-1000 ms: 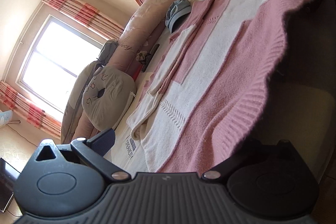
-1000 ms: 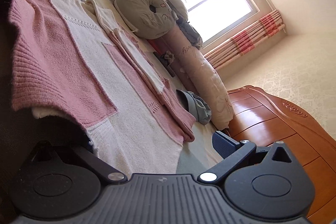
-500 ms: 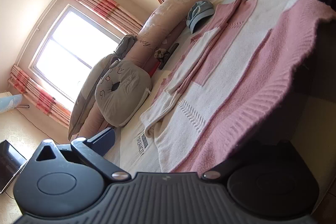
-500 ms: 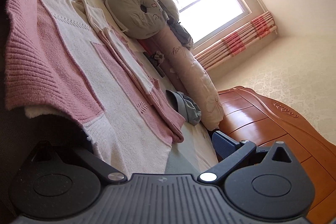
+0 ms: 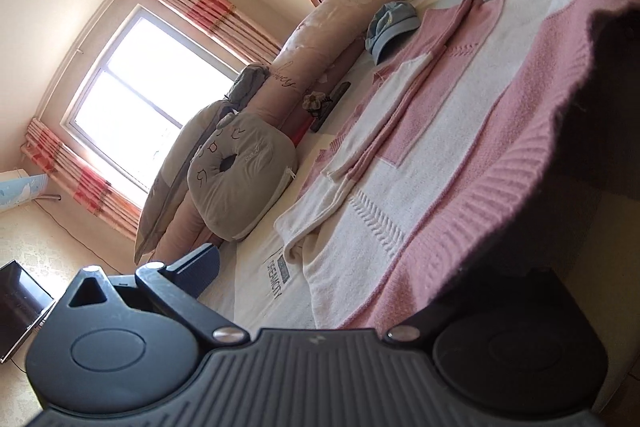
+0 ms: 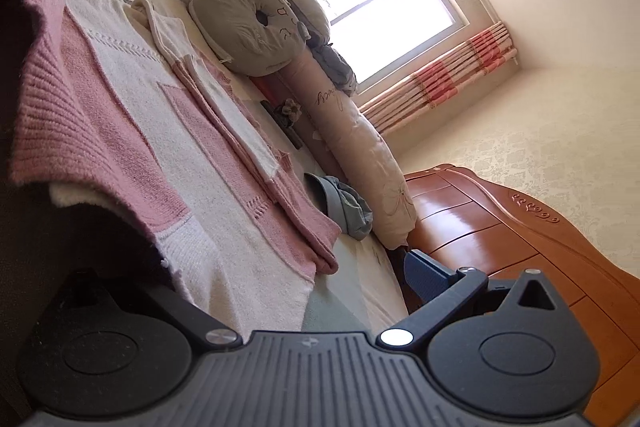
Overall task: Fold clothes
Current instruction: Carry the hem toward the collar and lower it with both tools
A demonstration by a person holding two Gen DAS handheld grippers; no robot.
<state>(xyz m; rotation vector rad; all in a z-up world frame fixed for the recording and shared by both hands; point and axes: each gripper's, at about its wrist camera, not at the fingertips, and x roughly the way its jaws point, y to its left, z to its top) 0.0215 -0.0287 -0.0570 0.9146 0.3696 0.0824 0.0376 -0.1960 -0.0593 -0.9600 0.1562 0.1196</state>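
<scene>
Now both grippers lift the near hem of a pink-and-white knit sweater point(image 5: 460, 131) off the bed point(image 5: 256, 279).

Spread flat across the bed, the sweater has its sleeves folded over the body and its ribbed pink hem raised toward the cameras. The left gripper point(image 5: 400, 287) and the right gripper point(image 6: 192, 283) each have one finger showing beside the cloth and the other hidden under the hem, so how far they close cannot be told. A grey cushion point(image 5: 240, 175) and blue cap point(image 5: 390, 25) lie beyond.
</scene>
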